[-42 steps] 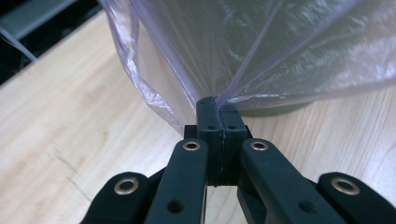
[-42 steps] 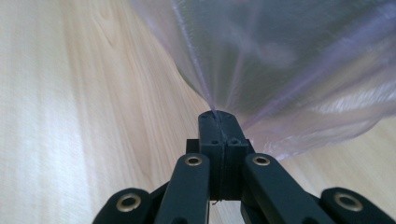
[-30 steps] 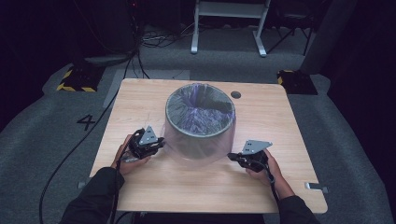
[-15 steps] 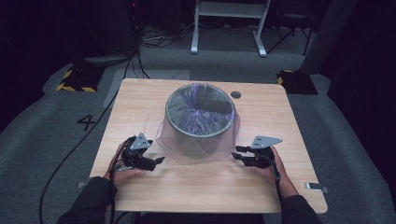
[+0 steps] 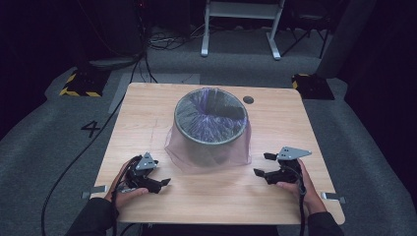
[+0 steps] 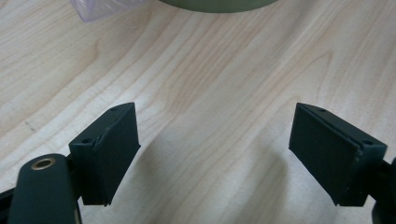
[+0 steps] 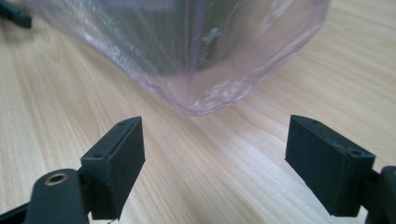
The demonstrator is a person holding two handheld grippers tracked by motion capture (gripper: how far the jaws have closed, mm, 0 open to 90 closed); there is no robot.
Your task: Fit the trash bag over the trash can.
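Here, a round bin (image 5: 210, 129) on the desk (image 5: 147, 123) wears a thin, soft, likely slippery plastic bag (image 5: 177, 155), best pinched at its loose hem, while the left gripper (image 5: 153, 181) and right gripper (image 5: 265, 164) rest open and empty.

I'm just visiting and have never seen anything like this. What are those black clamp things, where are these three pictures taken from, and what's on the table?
No robot here: a person holds a two-jaw tool in each hand, the left gripper and the right gripper. One camera looks down from above. The other two ride on the grippers and look along their own black jaws. On the wooden table stands a round bin lined with a thin purple plastic bag, folded over its rim and draped outside. Both grippers are open and hold nothing.
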